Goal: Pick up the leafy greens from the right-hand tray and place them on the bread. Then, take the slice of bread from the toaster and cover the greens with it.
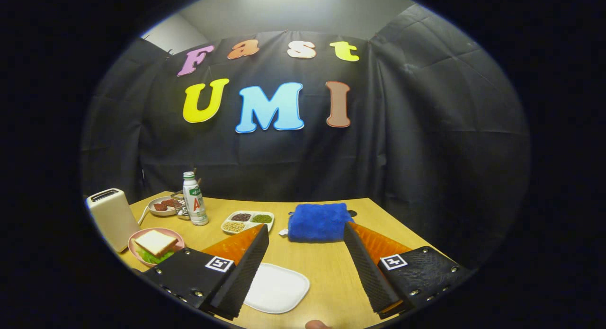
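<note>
A pink plate (137,255) sits left of my fingers, just in front of the toaster (112,217). On it lies a slice of bread (155,242) with leafy greens (152,258) showing from under its near edge. My gripper (305,255) is open above the table with nothing between its fingers. A white tray (277,287) lies bare on the table between the fingers, near the left one. The toaster's top slot looks dark; I cannot tell whether anything is in it.
A small bottle (195,205) stands beyond the plate, with a bowl of dark pieces (163,206) behind it. A divided white dish of beans (247,221) and a folded blue towel (318,221) lie ahead of the fingers. The wooden table (326,281) ends close at right.
</note>
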Available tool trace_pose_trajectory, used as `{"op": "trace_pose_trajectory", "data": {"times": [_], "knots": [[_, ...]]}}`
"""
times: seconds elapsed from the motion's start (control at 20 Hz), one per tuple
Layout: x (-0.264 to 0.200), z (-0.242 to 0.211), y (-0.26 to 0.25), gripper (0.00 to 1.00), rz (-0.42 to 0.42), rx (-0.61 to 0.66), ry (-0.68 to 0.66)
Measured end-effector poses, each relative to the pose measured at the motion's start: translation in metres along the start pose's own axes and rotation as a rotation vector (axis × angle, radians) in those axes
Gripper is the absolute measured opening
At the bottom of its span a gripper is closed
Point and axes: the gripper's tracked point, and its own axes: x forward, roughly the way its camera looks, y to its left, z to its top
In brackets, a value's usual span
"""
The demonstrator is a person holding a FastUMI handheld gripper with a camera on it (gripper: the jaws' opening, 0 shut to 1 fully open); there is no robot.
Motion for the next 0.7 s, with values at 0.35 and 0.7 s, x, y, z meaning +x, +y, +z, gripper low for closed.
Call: {"op": "trace_pose_trajectory", "data": {"times": [0.35,0.7], "knots": [[-0.007,0.009,-0.133,0.97,-0.087,0.028,-0.031],[-0.018,0.021,-0.219,0.97,-0.115,-0.052,-0.060]]}}
